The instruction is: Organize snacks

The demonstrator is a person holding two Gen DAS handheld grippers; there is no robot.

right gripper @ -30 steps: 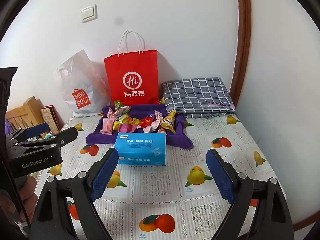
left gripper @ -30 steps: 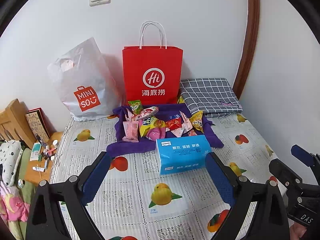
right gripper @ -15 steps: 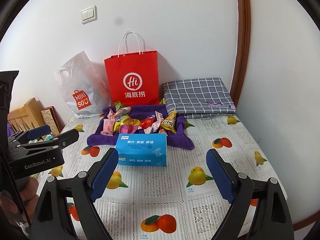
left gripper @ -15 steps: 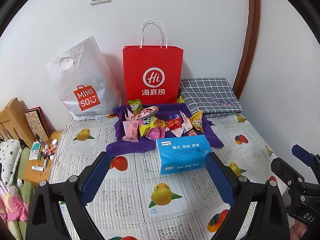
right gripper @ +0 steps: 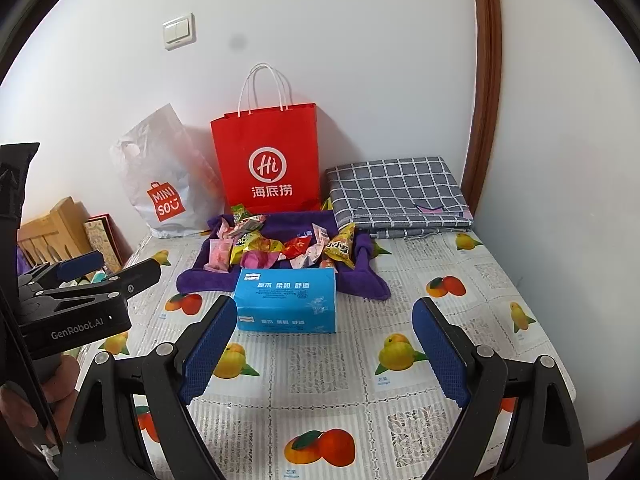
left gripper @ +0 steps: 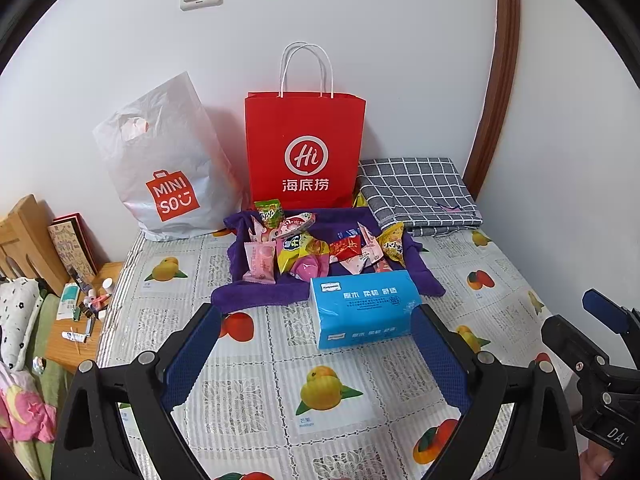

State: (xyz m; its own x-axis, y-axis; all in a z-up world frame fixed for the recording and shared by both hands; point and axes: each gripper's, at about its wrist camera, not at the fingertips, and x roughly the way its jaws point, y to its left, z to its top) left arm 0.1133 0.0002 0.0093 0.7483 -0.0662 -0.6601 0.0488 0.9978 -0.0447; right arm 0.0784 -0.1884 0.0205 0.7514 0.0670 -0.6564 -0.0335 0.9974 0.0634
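Note:
Several wrapped snacks lie in a heap on a purple cloth spread on the fruit-print bed cover. A blue tissue pack sits just in front of the heap. Behind it a red paper bag and a white plastic bag stand against the wall. My left gripper hangs open above the cover, short of the tissue pack. My right gripper is also open and holds nothing.
A folded grey checked cloth lies at the back right by the wooden door frame. A low wooden stand with small bottles and a wooden headboard are at the left. White walls close the back and right.

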